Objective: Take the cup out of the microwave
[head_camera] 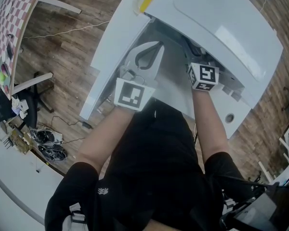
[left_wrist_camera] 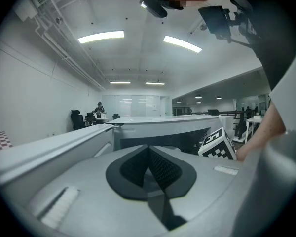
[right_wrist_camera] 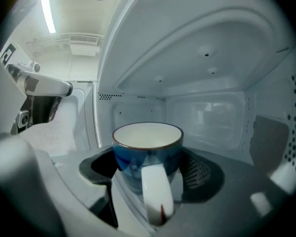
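- Left gripper (left_wrist_camera: 149,156): clenched on nothing, outside the microwave (head_camera: 216,18), at 9 o'clock of the right one in the head view. Hold it clear of the door (head_camera: 111,57).
- Cup (right_wrist_camera: 147,144): upright inside the cavity, handle (right_wrist_camera: 157,191) at 6 o'clock in the right gripper view.
- Right gripper (right_wrist_camera: 148,164): grasping the cup, pads seemingly touching both its sides. Draw it straight back, level, without tipping.
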A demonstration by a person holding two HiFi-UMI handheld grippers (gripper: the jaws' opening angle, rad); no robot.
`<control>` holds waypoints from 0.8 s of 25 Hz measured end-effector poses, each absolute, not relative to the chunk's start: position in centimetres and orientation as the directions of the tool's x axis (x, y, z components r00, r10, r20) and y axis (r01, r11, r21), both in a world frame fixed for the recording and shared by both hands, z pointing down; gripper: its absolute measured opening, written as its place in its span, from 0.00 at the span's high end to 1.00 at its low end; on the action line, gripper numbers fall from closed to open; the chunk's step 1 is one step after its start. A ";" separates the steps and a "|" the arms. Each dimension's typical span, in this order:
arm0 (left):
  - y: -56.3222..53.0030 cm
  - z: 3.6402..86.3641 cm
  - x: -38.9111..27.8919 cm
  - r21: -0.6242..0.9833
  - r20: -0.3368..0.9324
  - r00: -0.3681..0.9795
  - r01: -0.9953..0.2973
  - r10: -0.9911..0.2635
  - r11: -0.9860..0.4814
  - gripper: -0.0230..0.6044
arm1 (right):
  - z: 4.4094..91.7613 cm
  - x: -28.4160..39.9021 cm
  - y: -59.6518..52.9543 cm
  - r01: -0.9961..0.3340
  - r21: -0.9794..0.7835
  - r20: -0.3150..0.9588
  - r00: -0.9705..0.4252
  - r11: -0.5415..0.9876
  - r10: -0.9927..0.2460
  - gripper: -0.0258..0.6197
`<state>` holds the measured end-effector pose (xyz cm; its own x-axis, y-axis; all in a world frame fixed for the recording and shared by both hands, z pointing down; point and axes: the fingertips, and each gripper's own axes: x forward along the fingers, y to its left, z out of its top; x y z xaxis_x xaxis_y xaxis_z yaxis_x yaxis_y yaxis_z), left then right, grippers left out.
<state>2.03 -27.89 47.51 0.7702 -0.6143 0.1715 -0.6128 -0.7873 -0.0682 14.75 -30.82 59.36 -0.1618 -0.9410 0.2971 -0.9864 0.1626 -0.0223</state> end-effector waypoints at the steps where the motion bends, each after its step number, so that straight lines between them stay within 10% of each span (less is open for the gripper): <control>1: -27.8 47.4 2.0 -0.070 0.168 0.771 -0.612 -0.614 -0.788 0.96 | 59.2 14.6 -30.7 -0.986 -0.021 0.296 -0.165 0.167 -0.941 0.37; 20: -25.5 44.7 0.9 -0.095 0.152 0.759 -0.626 -0.633 -0.774 0.96 | 55.9 13.3 -27.4 -0.975 -0.027 0.271 -0.218 0.219 -0.938 0.37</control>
